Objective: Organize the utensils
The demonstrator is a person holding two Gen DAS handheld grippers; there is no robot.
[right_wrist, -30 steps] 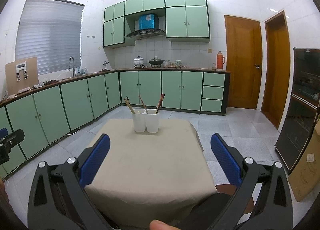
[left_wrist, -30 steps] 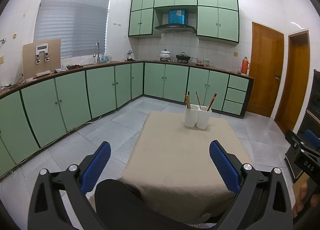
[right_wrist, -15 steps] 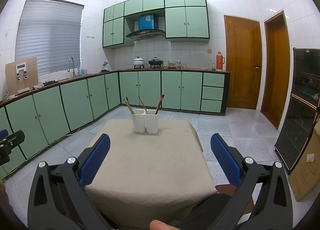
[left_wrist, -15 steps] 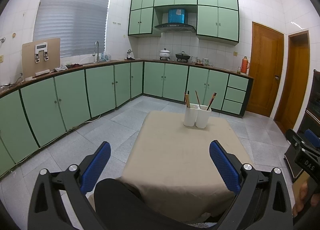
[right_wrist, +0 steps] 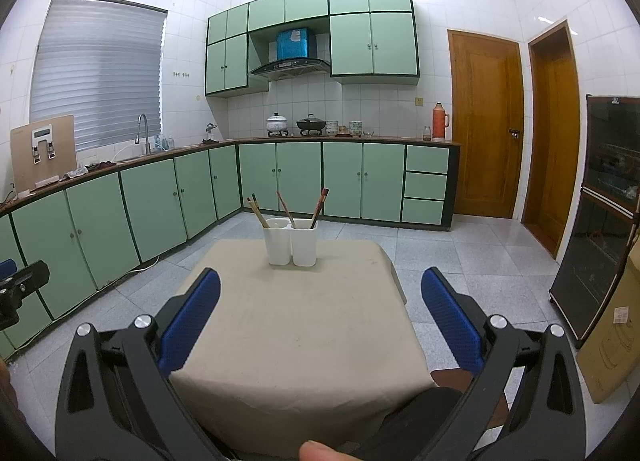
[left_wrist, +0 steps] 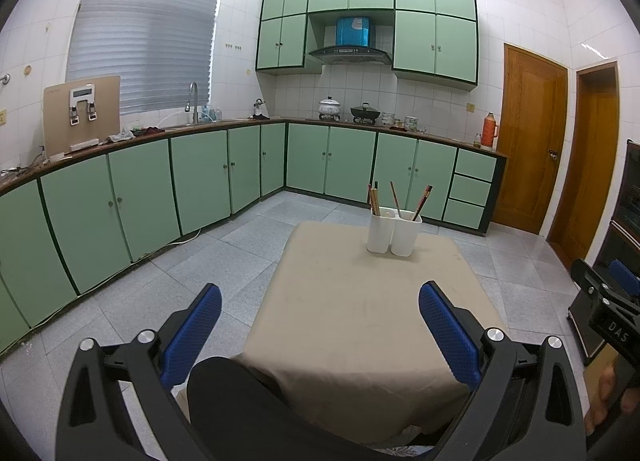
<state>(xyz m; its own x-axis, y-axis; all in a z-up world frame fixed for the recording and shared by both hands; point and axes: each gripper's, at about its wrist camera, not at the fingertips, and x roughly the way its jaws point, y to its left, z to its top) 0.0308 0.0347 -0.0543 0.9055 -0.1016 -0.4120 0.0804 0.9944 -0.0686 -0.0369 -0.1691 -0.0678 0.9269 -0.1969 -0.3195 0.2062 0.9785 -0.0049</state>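
Left wrist view: my left gripper has its blue ribbed fingers spread wide with nothing between them, held back over the near edge of the square table under a beige cloth. The white plastic two-cup utensil holder stands at the far end of the cloth, well apart from me. Brown wooden chopsticks lean in its cups; how they are sorted I cannot tell at this range. My right gripper shows at the frame's right edge.

Right wrist view: my right gripper is likewise spread and empty, aimed at the holder. Sticks lean left, centre and right out of it. No loose utensil lies on the cloth.

Step in hand: both grippers stand off. This fits sticks waiting to be regrouped between cups, or a sort already finished. Any further move would need a long reach forward and a narrow pinch on one thin stick.
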